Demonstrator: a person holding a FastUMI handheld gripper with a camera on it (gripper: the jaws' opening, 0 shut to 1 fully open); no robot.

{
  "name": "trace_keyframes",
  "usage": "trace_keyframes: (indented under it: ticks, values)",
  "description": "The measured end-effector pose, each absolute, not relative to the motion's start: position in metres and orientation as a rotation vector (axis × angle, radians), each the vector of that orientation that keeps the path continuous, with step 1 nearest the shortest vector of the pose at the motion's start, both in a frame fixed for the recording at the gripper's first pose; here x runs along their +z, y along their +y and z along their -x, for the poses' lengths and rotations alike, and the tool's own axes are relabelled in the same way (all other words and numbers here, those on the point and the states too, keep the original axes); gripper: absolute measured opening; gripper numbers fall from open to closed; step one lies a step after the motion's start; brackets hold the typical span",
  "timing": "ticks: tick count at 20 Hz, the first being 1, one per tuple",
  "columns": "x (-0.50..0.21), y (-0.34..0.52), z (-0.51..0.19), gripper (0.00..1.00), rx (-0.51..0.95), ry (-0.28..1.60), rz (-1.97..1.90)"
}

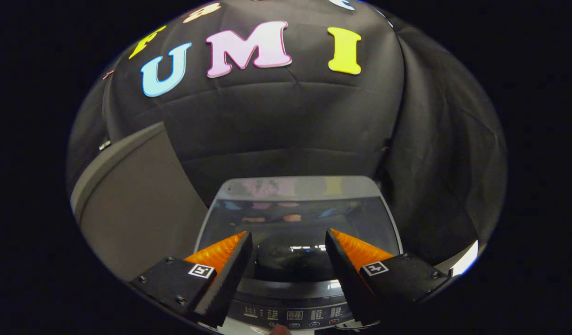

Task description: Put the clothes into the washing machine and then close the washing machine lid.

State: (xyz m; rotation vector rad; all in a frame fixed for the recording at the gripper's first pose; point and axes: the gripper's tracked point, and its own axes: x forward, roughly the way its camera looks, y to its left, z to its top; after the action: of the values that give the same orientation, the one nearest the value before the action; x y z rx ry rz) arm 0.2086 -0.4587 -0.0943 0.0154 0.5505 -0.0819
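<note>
Washing machine point(297, 232) just ahead of and below the fingers, glass lid point(297, 218) apparently down, control panel point(290, 315) nearest; gripper point(289, 242) spread, empty; closing step looks done — next, confirm latch and withdraw.

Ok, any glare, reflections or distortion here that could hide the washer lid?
Gripper view: fisheye bends the washing machine edges; the dark glass lid reflects the booth wall and a bright glare streak; booth dim; open gripper sharp, nothing between its fingers.
</note>
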Motion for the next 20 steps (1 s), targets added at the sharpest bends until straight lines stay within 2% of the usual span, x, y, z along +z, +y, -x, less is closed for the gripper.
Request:
trace_keyframes:
  ticks: [10,20]
  values:
    - [0.051,-0.436,-0.224,0.99,-0.023,0.194,-0.036]
    - [0.143,-0.433,-0.216,0.98,-0.015,-0.064,-0.022]
